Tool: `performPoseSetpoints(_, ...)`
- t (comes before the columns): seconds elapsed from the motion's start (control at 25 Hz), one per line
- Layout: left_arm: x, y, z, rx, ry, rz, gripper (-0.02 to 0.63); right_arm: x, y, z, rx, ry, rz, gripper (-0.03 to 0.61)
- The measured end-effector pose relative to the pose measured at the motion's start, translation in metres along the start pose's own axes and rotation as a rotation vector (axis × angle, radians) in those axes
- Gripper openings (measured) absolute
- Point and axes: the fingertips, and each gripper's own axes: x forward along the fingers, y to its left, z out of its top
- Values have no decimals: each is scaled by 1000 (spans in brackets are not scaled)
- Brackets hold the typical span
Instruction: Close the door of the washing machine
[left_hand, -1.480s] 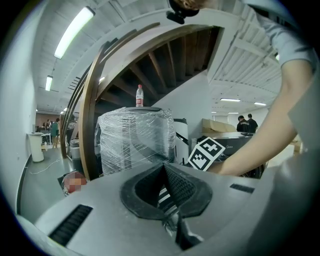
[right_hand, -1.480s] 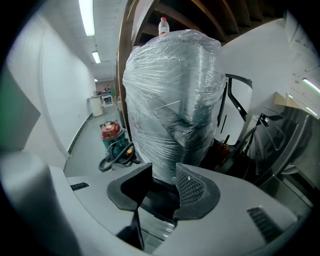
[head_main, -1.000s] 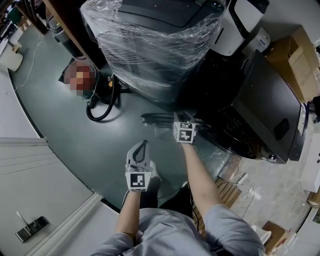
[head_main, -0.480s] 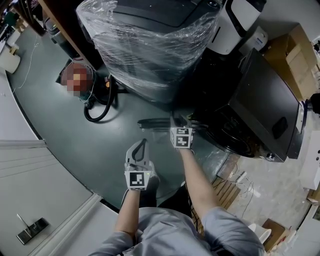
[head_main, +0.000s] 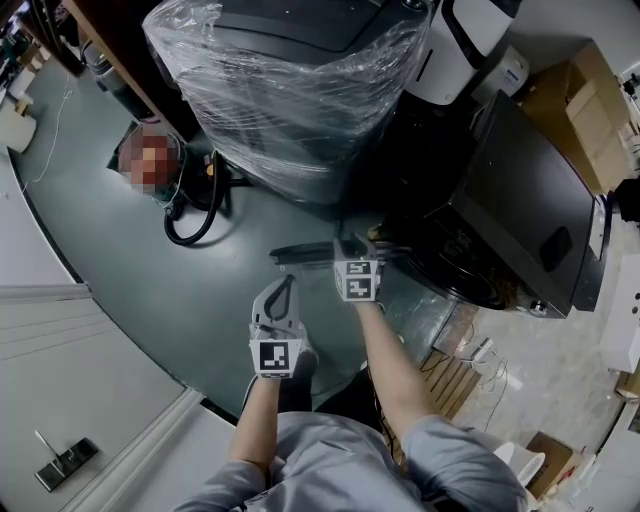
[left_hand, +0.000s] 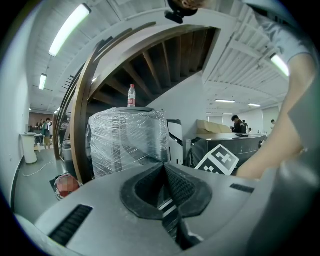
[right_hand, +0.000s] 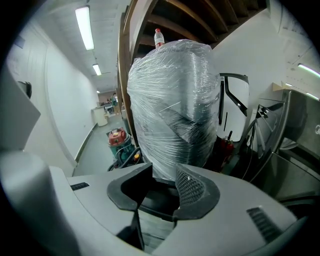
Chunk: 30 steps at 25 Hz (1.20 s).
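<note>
Grey-green workshop floor before a dark washing machine, its door swung wide out and seen edge-on. Right gripper clamped on the door rim, both shifted slightly toward the person over the last second, so closing has probably barely begun; left gripper pinched together, empty. Drum too dark to read; cardboard box contents unseen.
</note>
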Motion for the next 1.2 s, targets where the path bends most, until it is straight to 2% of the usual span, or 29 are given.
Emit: performPoseSetpoints(1.2,4,-29,10,17,-19,-54,0,-47,16,-41,-87,-3,16,130)
